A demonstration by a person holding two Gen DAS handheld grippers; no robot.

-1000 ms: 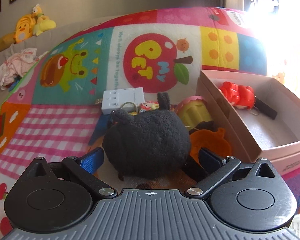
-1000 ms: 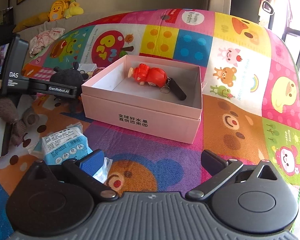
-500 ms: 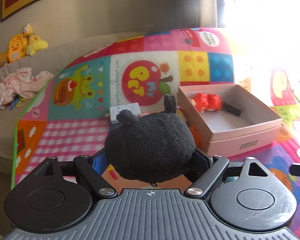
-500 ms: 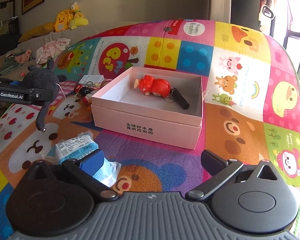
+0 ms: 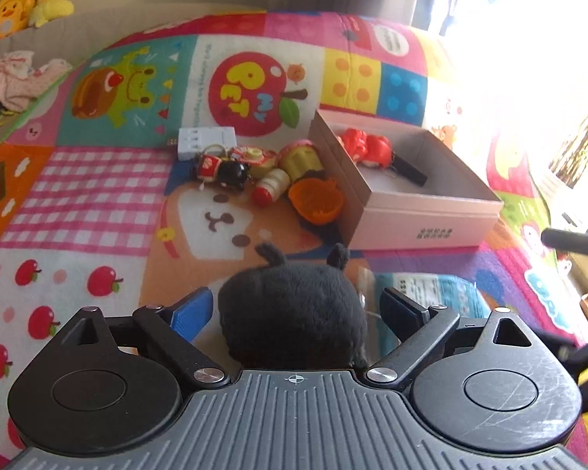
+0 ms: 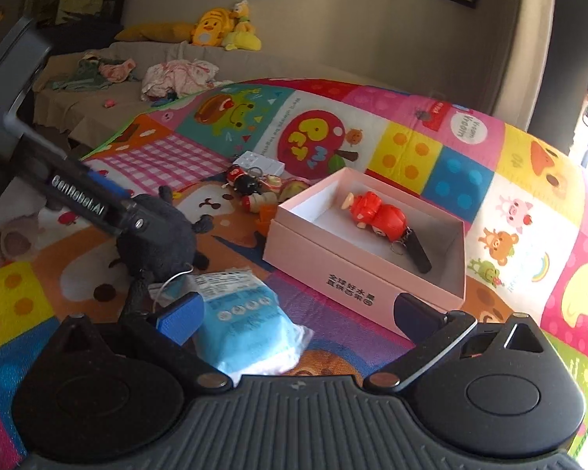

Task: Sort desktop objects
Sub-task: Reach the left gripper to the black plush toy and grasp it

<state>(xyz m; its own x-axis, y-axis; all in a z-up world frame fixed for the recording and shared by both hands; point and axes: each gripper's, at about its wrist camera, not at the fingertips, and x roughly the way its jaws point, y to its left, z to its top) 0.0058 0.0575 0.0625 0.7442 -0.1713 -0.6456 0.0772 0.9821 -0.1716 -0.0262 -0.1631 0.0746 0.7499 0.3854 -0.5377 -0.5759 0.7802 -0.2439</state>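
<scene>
A black plush toy (image 5: 294, 313) lies on the play mat between the jaws of my left gripper (image 5: 292, 301). The jaws are opening, and a gap shows on both sides between pads and plush. In the right wrist view the plush (image 6: 156, 235) rests on the mat under the left gripper's finger (image 6: 98, 205). My right gripper (image 6: 298, 311) is open above a blue tissue pack (image 6: 247, 321), gripping nothing. The open pink box (image 6: 333, 270) holds a red figure keychain (image 6: 376, 215).
Small toys (image 5: 262, 172), an orange cup (image 5: 315, 201) and a white charger (image 5: 205, 141) lie left of the box (image 5: 423, 231). The tissue pack (image 5: 443, 293) lies just right of the plush. A sofa with clothes and yellow plush toys (image 6: 223, 27) stands behind the mat.
The left gripper carried the plush away from the toy pile toward the near side and set it on the mat beside the tissue pack, jaws now looser. The right gripper rolled and shifted.
</scene>
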